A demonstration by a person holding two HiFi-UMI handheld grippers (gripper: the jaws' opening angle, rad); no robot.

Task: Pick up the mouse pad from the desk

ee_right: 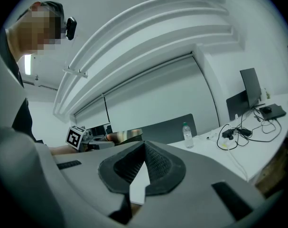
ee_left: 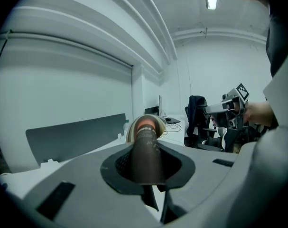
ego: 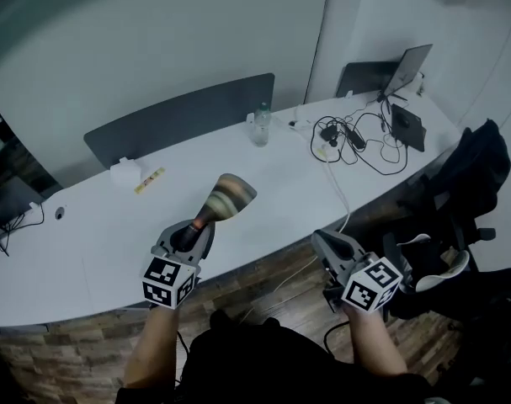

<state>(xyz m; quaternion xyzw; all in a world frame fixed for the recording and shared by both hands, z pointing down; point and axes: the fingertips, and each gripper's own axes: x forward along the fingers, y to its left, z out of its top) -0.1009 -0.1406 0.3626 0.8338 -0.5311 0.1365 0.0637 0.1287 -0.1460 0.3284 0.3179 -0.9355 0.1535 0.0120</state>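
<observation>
The mouse pad (ego: 227, 197) is curled into a dark roll with a brown and orange striped face, held up above the white desk (ego: 87, 251). My left gripper (ego: 194, 228) is shut on its near end. In the left gripper view the mouse pad (ee_left: 144, 144) sticks out forward from between the jaws of the left gripper (ee_left: 144, 172). My right gripper (ego: 322, 244) hovers off the desk's front edge, over the wooden floor. Its jaws (ee_right: 144, 148) meet at the tips with nothing between them. The right gripper view also shows the mouse pad (ee_right: 121, 136) at the left.
A water bottle (ego: 261, 125) stands mid-desk by a grey partition (ego: 179, 118). Tangled cables (ego: 356, 144), a tablet (ego: 407, 127) and a laptop (ego: 409, 68) sit at the far right. A chair with a dark jacket (ego: 474, 179) stands to the right.
</observation>
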